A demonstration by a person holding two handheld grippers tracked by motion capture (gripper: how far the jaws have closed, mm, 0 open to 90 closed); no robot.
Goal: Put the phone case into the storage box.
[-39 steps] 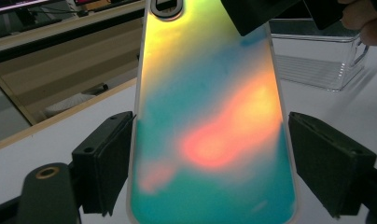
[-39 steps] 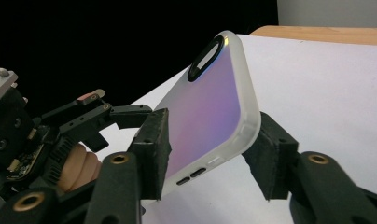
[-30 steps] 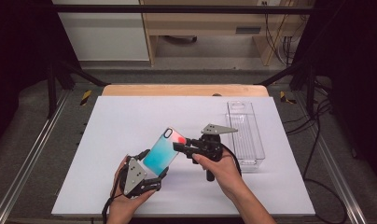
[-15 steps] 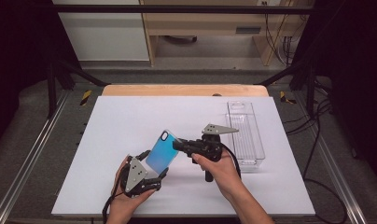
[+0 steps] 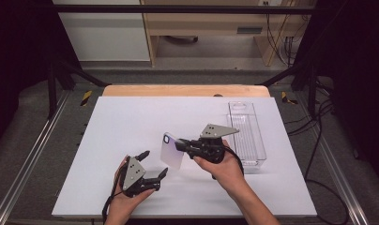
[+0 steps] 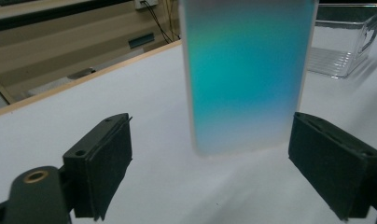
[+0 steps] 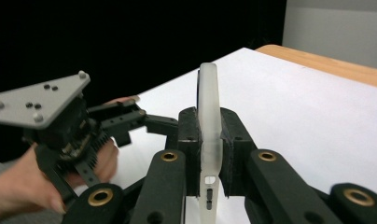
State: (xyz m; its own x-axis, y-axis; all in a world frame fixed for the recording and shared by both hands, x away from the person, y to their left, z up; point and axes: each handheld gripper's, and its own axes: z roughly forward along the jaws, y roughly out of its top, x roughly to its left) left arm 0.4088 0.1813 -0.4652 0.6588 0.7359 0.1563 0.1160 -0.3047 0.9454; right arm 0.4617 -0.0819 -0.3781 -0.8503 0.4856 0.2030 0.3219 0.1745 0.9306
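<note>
High view: phone case (image 5: 172,151) at frame centre, clamped in right gripper (image 5: 182,144), lifted off the white table (image 5: 131,117); left gripper (image 5: 152,164) lower left, jaws apart, empty. Clear bin (image 5: 247,136) at right.

Left gripper view: jaws wide, just been opening, case (image 6: 247,74) hanging between without touching.

Right gripper view: jaws just closed, pinching case edge (image 7: 209,116).

Handover to right looks done; placing remains.

one phone case (image 5: 172,151), one clear plastic bin (image 5: 246,132) at the right of the table, one white table (image 5: 131,117). two grippers: the left gripper (image 5: 152,164) nearer, the right gripper (image 5: 180,145) just right of it.
</note>
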